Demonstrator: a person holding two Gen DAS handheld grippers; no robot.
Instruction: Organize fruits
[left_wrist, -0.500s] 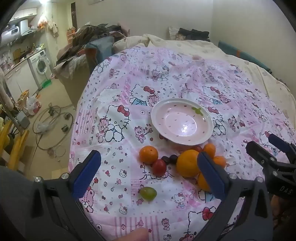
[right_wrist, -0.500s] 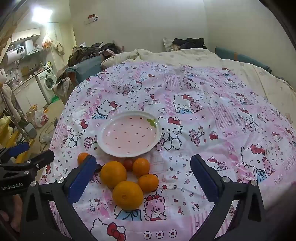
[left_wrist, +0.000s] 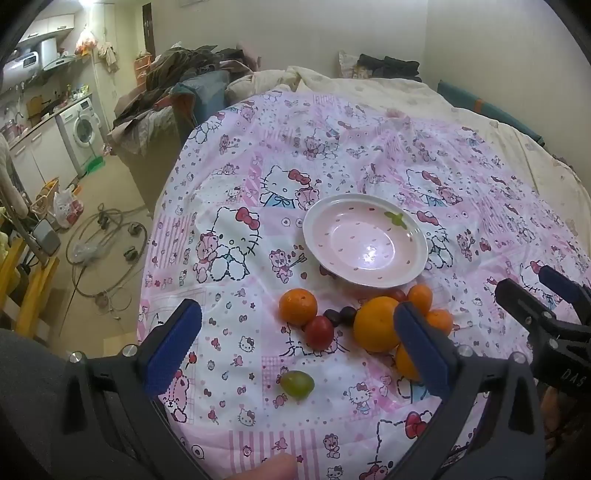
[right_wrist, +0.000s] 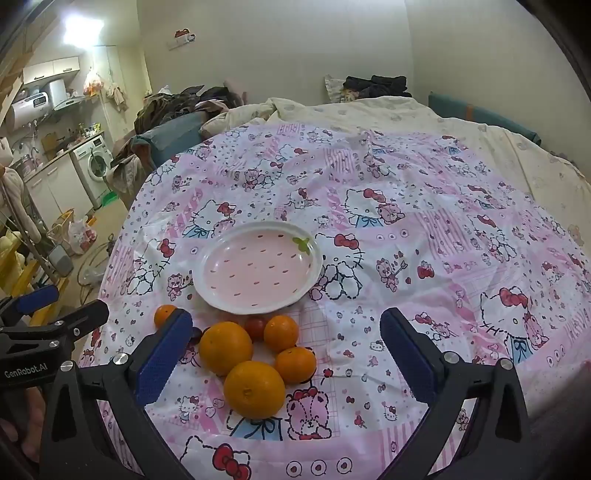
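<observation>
A pink strawberry-print plate sits empty on the Hello Kitty bedspread. Just in front of it lies a cluster of fruit: several oranges, the largest in the middle, another big one nearest, a small one at the left. A red tomato, two dark grapes and a green grape lie among them. My left gripper hovers open above the tomato and green grape. My right gripper hangs open over the oranges. Neither holds anything.
The bedspread covers a bed whose left edge drops to a floor with cables and bags. A sofa heaped with clothes and a washing machine stand beyond. The other gripper's tips show in each view.
Both grippers have barely shifted; the fruit and plate lie as before.
</observation>
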